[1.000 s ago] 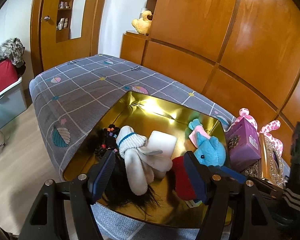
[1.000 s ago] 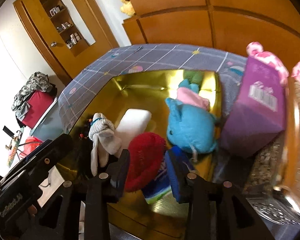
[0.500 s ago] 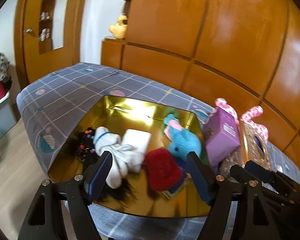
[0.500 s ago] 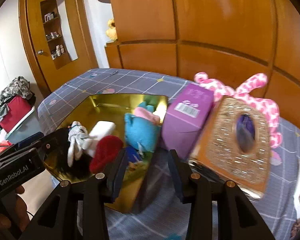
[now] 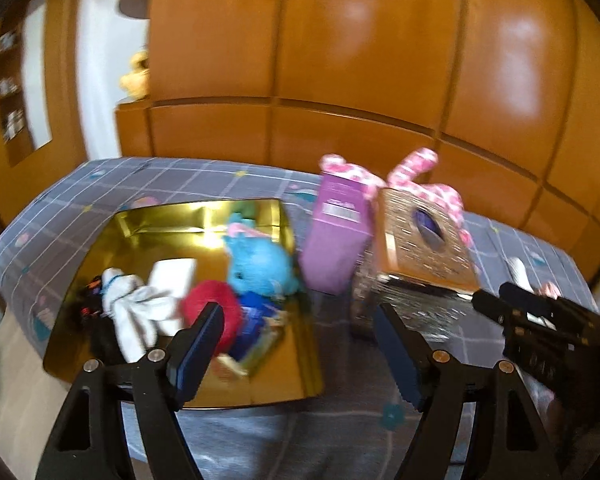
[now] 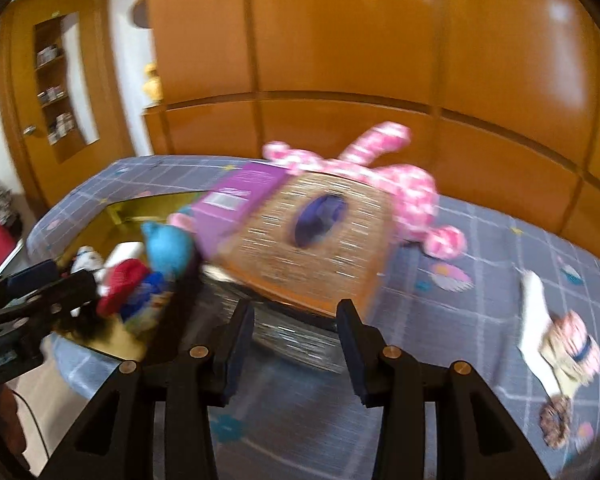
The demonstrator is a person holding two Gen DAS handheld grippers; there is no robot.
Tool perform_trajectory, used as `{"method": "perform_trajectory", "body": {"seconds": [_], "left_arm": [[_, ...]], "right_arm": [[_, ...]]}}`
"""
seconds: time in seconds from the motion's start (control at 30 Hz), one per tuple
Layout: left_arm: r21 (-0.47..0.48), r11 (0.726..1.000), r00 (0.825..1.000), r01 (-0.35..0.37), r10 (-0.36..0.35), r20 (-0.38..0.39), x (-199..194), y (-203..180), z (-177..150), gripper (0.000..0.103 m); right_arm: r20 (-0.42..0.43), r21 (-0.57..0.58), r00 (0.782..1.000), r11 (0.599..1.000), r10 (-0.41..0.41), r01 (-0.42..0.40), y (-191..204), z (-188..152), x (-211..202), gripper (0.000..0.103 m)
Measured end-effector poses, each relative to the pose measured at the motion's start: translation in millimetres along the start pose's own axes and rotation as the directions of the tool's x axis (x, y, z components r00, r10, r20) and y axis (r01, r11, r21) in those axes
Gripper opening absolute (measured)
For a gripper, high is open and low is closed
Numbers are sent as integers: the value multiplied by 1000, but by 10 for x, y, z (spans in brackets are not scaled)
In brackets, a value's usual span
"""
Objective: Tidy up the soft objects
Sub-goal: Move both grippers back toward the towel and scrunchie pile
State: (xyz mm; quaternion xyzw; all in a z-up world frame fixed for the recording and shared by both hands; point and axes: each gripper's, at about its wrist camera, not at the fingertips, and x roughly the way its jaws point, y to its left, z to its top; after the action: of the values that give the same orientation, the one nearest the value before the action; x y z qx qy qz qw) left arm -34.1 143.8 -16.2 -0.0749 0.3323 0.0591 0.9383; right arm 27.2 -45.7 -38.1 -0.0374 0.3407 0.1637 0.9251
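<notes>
A gold tray on the grey checked bed holds a blue plush, a red soft item, white socks, a white pad and a black hairy item. My left gripper is open and empty above the tray's near right corner. My right gripper is open and empty in front of a glittery gold box. A pink spotted plush lies behind the boxes. A white sock and a small pink and beige soft item lie on the bed at the right.
A purple box leans between the tray and the gold box. A wooden panelled wall stands behind the bed. A yellow plush sits on a ledge. A door with shelves is at the left.
Both grippers have pulled back from the tray and swung to the right, so the boxes, the pink plush and the right part of the bed have come into view. Both stay open.
</notes>
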Motion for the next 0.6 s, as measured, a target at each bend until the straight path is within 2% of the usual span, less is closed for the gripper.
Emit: {"method": "perform_trajectory", "body": {"seconds": [0.17, 0.33, 0.53, 0.6], "left_arm": [[84, 994, 998, 68, -66, -23, 6, -331, -39, 77], [178, 976, 991, 128, -121, -49, 30, -684, -84, 77], [264, 946, 982, 188, -174, -78, 87, -1032, -129, 77], [291, 936, 980, 198, -180, -87, 111, -1143, -141, 77]], "right_arm": [[-18, 94, 994, 989, -110, 111, -540, -136, -96, 43], [-31, 185, 979, 961, -203, 205, -1055, -252, -236, 43], [-50, 296, 943, 897, -328, 328, -1728, -350, -510, 43], [-58, 327, 925, 868, -377, 374, -1965, -366, -597, 43]]}}
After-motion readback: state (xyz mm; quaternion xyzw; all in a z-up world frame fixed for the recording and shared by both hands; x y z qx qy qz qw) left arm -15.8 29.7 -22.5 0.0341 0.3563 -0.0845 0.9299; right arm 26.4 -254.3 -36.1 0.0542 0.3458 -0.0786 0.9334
